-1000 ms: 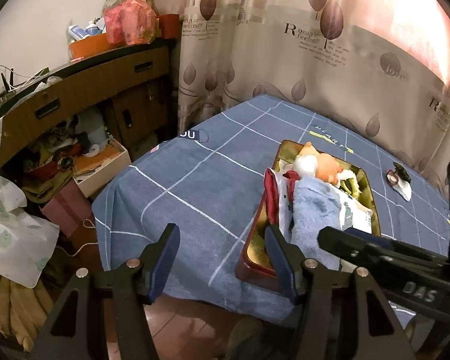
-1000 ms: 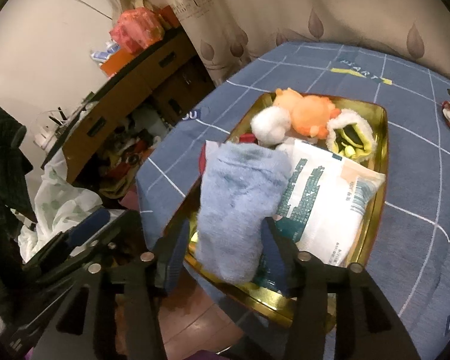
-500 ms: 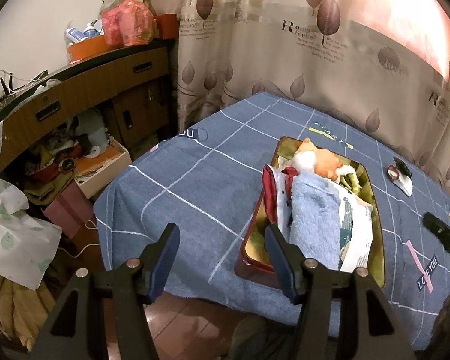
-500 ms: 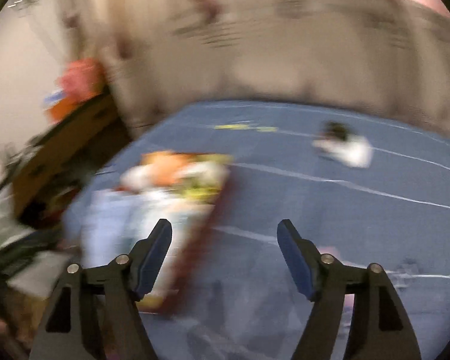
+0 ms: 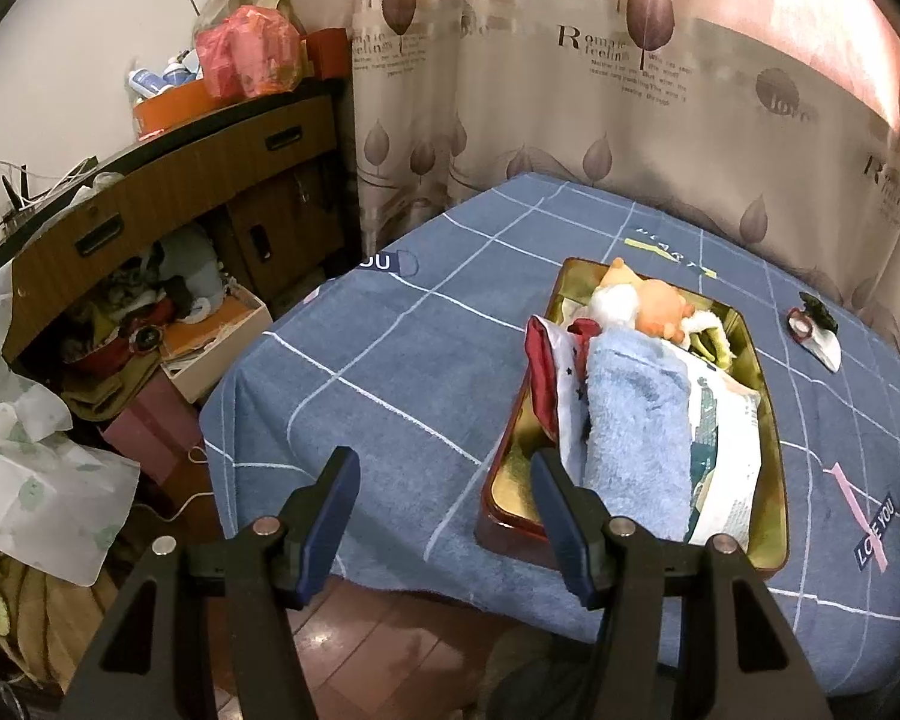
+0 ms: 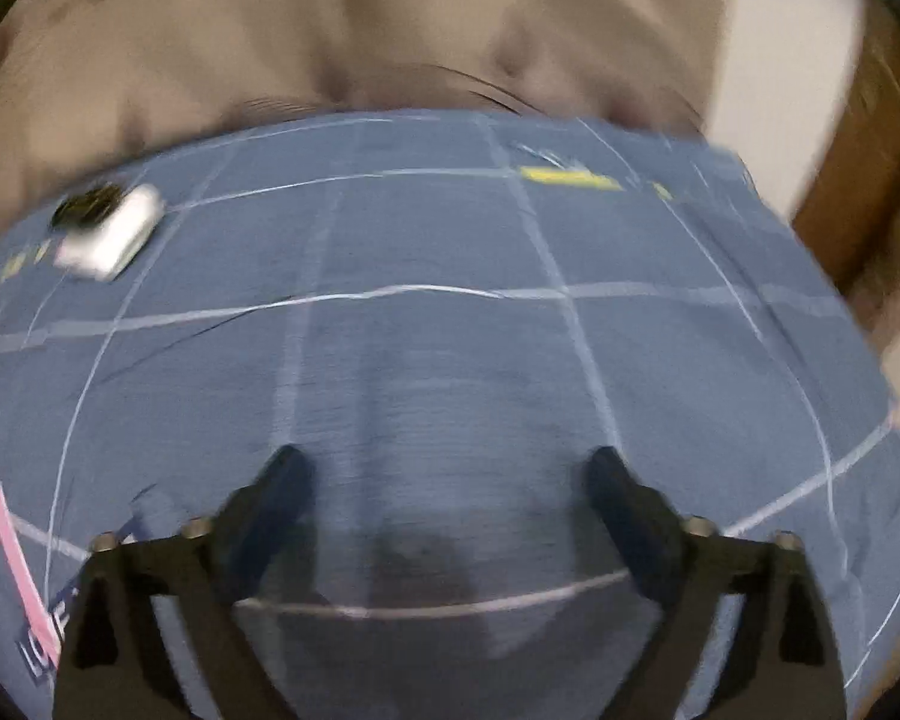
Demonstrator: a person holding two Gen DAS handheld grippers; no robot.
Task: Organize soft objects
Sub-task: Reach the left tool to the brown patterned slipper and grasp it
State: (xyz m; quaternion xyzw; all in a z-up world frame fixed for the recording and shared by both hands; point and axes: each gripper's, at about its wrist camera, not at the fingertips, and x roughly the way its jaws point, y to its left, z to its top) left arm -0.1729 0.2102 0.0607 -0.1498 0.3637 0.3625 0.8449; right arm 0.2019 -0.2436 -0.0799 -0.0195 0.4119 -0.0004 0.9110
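A gold tin tray (image 5: 768, 438) sits on the blue checked cloth (image 5: 402, 360). It holds a folded light blue towel (image 5: 636, 426), a white printed pack (image 5: 726, 462), a red and white cloth (image 5: 546, 372), an orange and white plush toy (image 5: 642, 306) and a green and white item (image 5: 714, 336). My left gripper (image 5: 444, 510) is open and empty, at the near table edge left of the tray. My right gripper (image 6: 444, 510) is open and empty over bare blue cloth (image 6: 450, 330). A small white and dark object (image 6: 108, 228) lies far left in the blurred right wrist view; it also shows in the left wrist view (image 5: 816, 330).
A wooden cabinet (image 5: 168, 180) with clutter stands left of the table. A white bag (image 5: 36, 480) and a box (image 5: 216, 342) lie on the floor. A leaf-print curtain (image 5: 630, 90) hangs behind the table.
My right gripper let go of the blue towel, opened wider and swung right, away from the tray, to bare cloth. The left gripper has barely moved.
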